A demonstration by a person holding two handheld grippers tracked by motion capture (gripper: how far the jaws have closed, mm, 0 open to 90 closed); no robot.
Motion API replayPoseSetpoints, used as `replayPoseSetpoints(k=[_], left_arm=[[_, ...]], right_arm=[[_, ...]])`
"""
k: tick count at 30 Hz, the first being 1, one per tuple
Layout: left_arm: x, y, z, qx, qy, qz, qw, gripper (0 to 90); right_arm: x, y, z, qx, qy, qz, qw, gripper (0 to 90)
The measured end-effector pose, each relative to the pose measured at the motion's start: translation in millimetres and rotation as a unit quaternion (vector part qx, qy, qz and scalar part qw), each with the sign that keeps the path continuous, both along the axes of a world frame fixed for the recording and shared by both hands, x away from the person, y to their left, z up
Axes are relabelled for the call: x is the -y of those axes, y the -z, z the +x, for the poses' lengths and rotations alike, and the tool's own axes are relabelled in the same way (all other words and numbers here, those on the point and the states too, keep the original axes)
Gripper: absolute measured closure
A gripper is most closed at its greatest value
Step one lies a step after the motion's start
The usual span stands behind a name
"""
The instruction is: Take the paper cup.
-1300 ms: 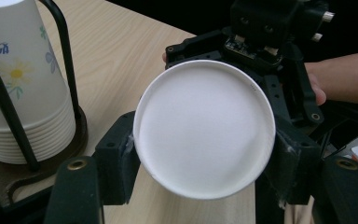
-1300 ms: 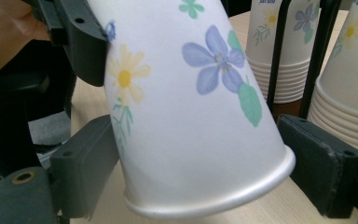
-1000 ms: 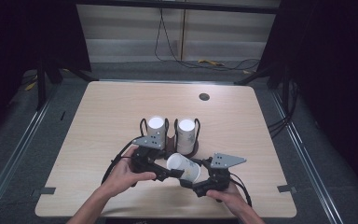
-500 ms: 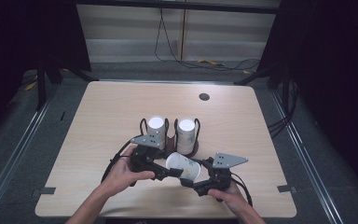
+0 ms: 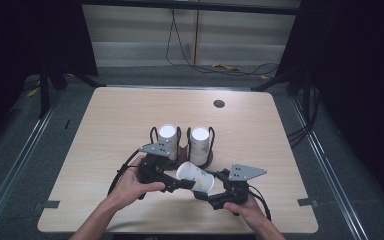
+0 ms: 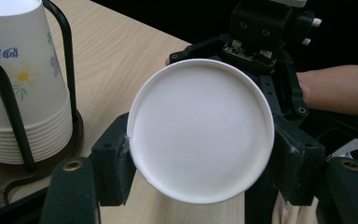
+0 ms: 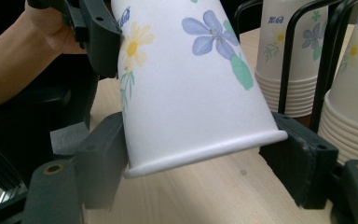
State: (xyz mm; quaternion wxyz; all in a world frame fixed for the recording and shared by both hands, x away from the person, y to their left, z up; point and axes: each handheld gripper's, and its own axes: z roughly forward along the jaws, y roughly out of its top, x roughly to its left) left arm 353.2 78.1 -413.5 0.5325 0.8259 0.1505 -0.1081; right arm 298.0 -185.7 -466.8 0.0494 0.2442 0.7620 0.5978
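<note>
While the transfer is under way, the left gripper (image 5: 176, 183) grips the narrow base end of the paper cup (image 5: 196, 177); its jaws have just been opening, yet both pads touch the base in the left gripper view. The paper cup lies on its side above the tabletop (image 5: 105, 125), in front of the two cup stacks (image 5: 200, 142) in their wire holder. The right gripper (image 5: 206, 193) clamps the rim end, its jaws having just been closing onto it. Judged progress: one cup is separated and both grippers hold it; left-side release and final placement remain
</note>
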Motion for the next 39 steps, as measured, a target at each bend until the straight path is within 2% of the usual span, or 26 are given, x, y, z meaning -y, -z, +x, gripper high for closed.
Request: replayPoseSetpoints(k=[14,29,39], left_arm=[[-0.1,1.0,1.8,0.0,-0.011,0.005,0.9999,18.3],[-2.9,1.7,2.8,0.018,-0.02,0.025,0.9993,16.2],[-3.8,3.3,1.9,0.025,-0.011,0.039,0.9988,16.1]], right_arm=[[1.5,-0.7,0.2,0.001,0.003,-0.004,1.0,28.0],[3.0,-2.7,0.8,-0.002,0.002,-0.018,0.9998,30.1],[6.4,-3.8,1.3,-0.004,0.007,-0.023,0.9997,30.6]])
